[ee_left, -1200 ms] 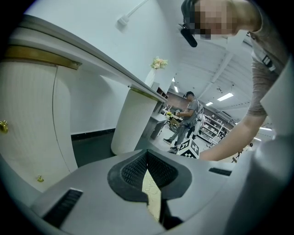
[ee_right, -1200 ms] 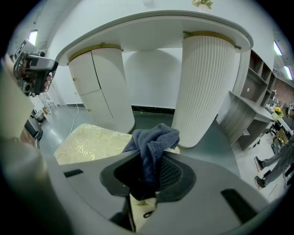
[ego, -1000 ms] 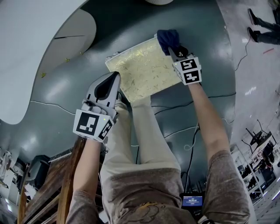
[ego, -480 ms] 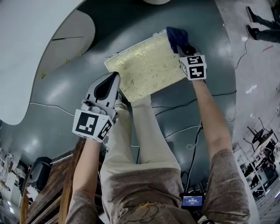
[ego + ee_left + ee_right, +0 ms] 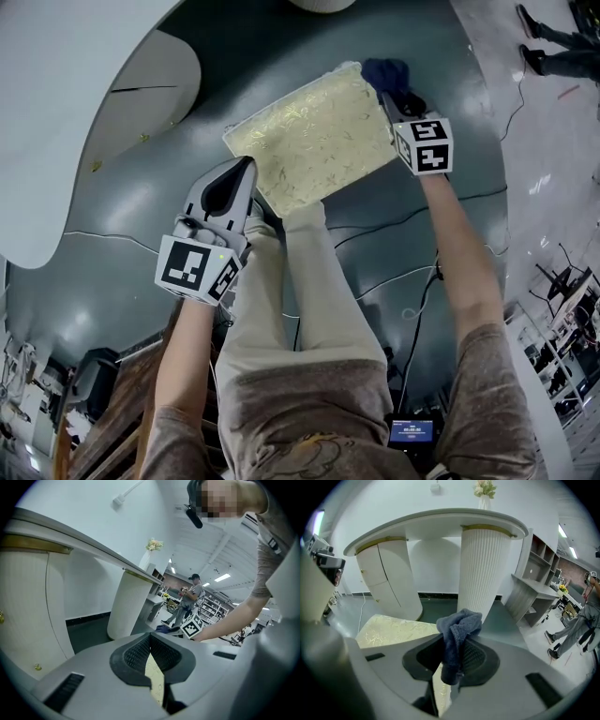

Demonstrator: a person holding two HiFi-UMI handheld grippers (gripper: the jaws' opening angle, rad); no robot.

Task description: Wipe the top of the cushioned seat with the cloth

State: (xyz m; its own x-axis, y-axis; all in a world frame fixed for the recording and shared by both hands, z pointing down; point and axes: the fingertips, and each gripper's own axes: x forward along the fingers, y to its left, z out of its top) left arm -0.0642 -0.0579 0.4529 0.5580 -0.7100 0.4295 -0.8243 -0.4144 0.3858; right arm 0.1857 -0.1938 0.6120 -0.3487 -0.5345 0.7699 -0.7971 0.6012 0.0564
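Note:
The cushioned seat (image 5: 309, 139), pale gold with a leaf pattern, lies on the dark green floor in front of the person's legs. At its far right corner my right gripper (image 5: 396, 91) is shut on a bunched dark blue cloth (image 5: 384, 73), and the cloth touches the seat's edge there. In the right gripper view the cloth (image 5: 458, 632) hangs between the jaws, with the seat (image 5: 393, 629) to the left below. My left gripper (image 5: 247, 165) hovers at the seat's near left corner, shut and holding nothing. A sliver of the seat (image 5: 154, 679) shows below its closed jaws.
A white curved counter (image 5: 56, 84) fills the left, and a white fluted pillar (image 5: 485, 569) stands behind the seat. Cables (image 5: 375, 234) trail over the floor by the person's legs (image 5: 309, 281). Wooden furniture (image 5: 122, 412) sits at lower left. Other people's feet (image 5: 553, 37) show at top right.
My right gripper has carried the cloth to the right along the seat's far edge, out to the corner. The left gripper has stayed where it was.

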